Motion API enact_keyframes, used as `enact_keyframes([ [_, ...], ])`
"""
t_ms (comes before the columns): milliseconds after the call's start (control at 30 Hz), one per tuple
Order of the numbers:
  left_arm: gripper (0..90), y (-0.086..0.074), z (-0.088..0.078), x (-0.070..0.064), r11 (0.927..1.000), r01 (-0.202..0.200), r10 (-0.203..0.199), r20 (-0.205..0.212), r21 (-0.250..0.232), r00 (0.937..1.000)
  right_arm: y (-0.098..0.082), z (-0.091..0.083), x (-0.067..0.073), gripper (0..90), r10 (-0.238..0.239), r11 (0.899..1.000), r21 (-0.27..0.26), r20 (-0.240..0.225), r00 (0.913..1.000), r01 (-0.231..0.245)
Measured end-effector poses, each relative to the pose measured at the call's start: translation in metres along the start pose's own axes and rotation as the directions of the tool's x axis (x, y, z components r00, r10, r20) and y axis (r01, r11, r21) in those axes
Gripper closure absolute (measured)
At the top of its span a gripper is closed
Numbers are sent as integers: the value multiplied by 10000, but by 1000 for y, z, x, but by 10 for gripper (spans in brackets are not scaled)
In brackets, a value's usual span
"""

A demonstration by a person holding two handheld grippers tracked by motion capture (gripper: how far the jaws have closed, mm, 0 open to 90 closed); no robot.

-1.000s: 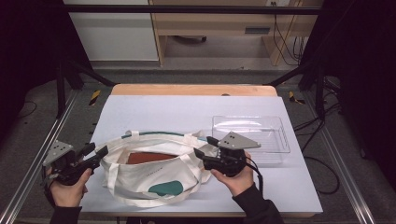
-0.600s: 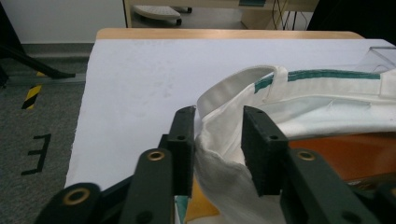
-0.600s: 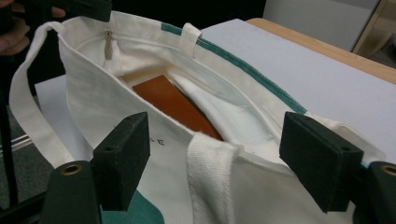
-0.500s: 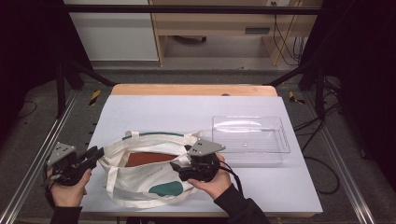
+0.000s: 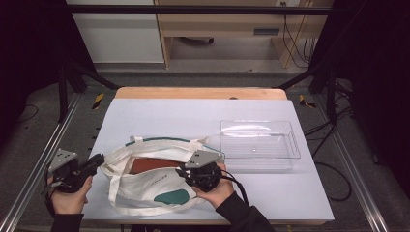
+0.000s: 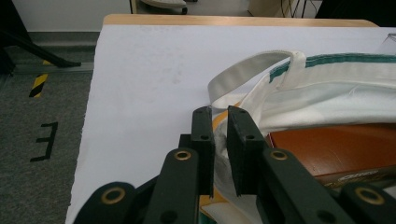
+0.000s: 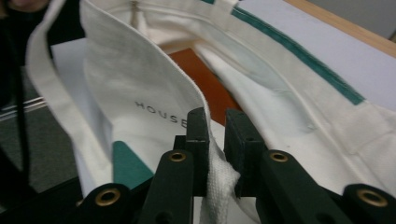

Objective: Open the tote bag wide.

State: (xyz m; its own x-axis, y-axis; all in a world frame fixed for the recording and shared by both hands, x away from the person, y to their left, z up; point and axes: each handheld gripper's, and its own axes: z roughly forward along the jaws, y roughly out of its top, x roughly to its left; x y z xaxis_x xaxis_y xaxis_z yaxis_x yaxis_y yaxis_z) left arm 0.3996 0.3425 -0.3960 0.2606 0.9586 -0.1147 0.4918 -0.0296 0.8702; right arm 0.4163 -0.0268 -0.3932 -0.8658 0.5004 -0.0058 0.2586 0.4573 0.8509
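A cream tote bag (image 5: 145, 186) with green trim lies open at the table's front left. A flat orange-brown box (image 5: 147, 165) sits inside it. My left gripper (image 5: 99, 159) is at the bag's left end. Its jaws have just been closing, and in the left gripper view (image 6: 219, 112) they pinch the bag's rim fabric (image 6: 327, 93) beside the box (image 6: 336, 147). My right gripper (image 5: 181, 171) is at the bag's right side. Its jaws have also just been closing, and in the right gripper view (image 7: 217, 114) they clamp the near rim of the bag (image 7: 121, 79) above the box (image 7: 196, 70).
A clear plastic tray (image 5: 258, 140) stands on the white table (image 5: 169, 116) just right of the bag. The table's wooden back edge (image 5: 198, 93) runs behind, with metal frame rails along both sides. The left gripper hangs near the table's left edge.
The right gripper moved left and toward the front, from near the tray to the bag's near rim, and closed on it. The left gripper stayed put and closed on the bag's left end.
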Motion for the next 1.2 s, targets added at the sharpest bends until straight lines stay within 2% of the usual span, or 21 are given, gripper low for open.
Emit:
enact_keyframes([
  [33, 810, 0, -1, 1, 10000, 35, -35, 52, -2, 10000, 0, -4, 6, 820, 17, 10000, -16, -405, 9992, -18],
  [67, 809, 0, -1, 1, 10000, 35, -35, 52, -2, 10000, -1, -7, 10, 822, 14, 10000, 6, -574, 9984, -14],
  [133, 806, -1, -1, 1, 10000, 78, -77, 103, -56, 9999, -5, -10, 16, 823, 81, 10000, 30, -852, 9963, -79],
  [200, 798, -1, -2, 1, 9999, 98, -97, 161, -76, 9998, -9, -11, 18, 823, 111, 9999, 66, -941, 9955, -105],
  [233, 744, 0, -4, 1, 9996, 205, -201, 252, -175, 9995, -18, -10, 21, 822, 305, 9995, 117, -1090, 9936, -293],
  [333, 739, 2, -8, -1, 9990, 254, -241, 360, -374, 9991, -26, -7, 22, 822, 435, 9990, 147, -1199, 9918, -421],
  [433, 721, 7, -18, -5, 9962, 217, -178, 467, -842, 9988, -34, -2, 24, 821, 475, 9983, 388, -1252, 9910, -429],
  [500, 735, 9, -24, -10, 9938, 168, -109, 543, -1101, 9985, -38, 3, 28, 820, 368, 9977, 609, -1221, 9918, -295],
  [533, 782, 10, -27, -13, 9929, 96, -20, 638, -1189, 9980, -42, 7, 30, 818, 349, 9972, 697, -1206, 9921, -266],
  [567, 800, 9, -29, -21, 9932, -102, 207, 898, -1162, 9957, -43, 8, 30, 817, 358, 9969, 736, -1220, 9919, -269],
  [600, 820, 9, -29, -21, 9932, -102, 207, 898, -1162, 9957, -44, 8, 31, 816, 392, 9966, 760, -1186, 9922, -302],
  [733, 857, -1, -21, -41, 9945, -922, 980, 1335, -487, 9862, -46, 7, 32, 808, 474, 9965, 748, -1215, 9915, -385],
  [800, 866, -11, -15, -47, 9917, -1285, 1285, 1374, -94, 9821, -47, 5, 31, 790, 571, 9965, 679, -1287, 9900, -486],
  [833, 867, -15, -13, -48, 9901, -1400, 1379, 1381, 54, 9808, -45, 0, 29, 755, 743, 9965, 485, -1346, 9881, -683],
  [900, 862, -24, -11, -50, 9871, -1562, 1502, 1353, 341, 9793, -40, -8, 27, 735, 780, 9968, 265, -1371, 9875, -751],
  [933, 858, -24, -11, -50, 9871, -1562, 1502, 1353, 341, 9793, -40, -8, 27, 735, 780, 9968, 265, -1371, 9875, -751],
  [1000, 856, -29, -11, -50, 9851, -1668, 1601, 1292, 427, 9786, -33, -18, 23, 728, 692, 9975, -60, -1296, 9891, -706],
  [1067, 855, -33, -12, -50, 9831, -1748, 1664, 1313, 551, 9773, -24, -27, 15, 724, 940, 9941, -418, -1259, 9876, -1000],
  [1133, 855, -35, -11, -50, 9817, -1798, 1706, 1284, 631, 9769, -23, -27, 14, 724, 1021, 9930, -467, -1297, 9863, -1089],
  [1200, 856, -42, -8, -49, 9764, -1932, 1804, 1279, 963, 9753, -18, -27, 13, 705, 1179, 9900, -608, -1364, 9836, -1271],
])
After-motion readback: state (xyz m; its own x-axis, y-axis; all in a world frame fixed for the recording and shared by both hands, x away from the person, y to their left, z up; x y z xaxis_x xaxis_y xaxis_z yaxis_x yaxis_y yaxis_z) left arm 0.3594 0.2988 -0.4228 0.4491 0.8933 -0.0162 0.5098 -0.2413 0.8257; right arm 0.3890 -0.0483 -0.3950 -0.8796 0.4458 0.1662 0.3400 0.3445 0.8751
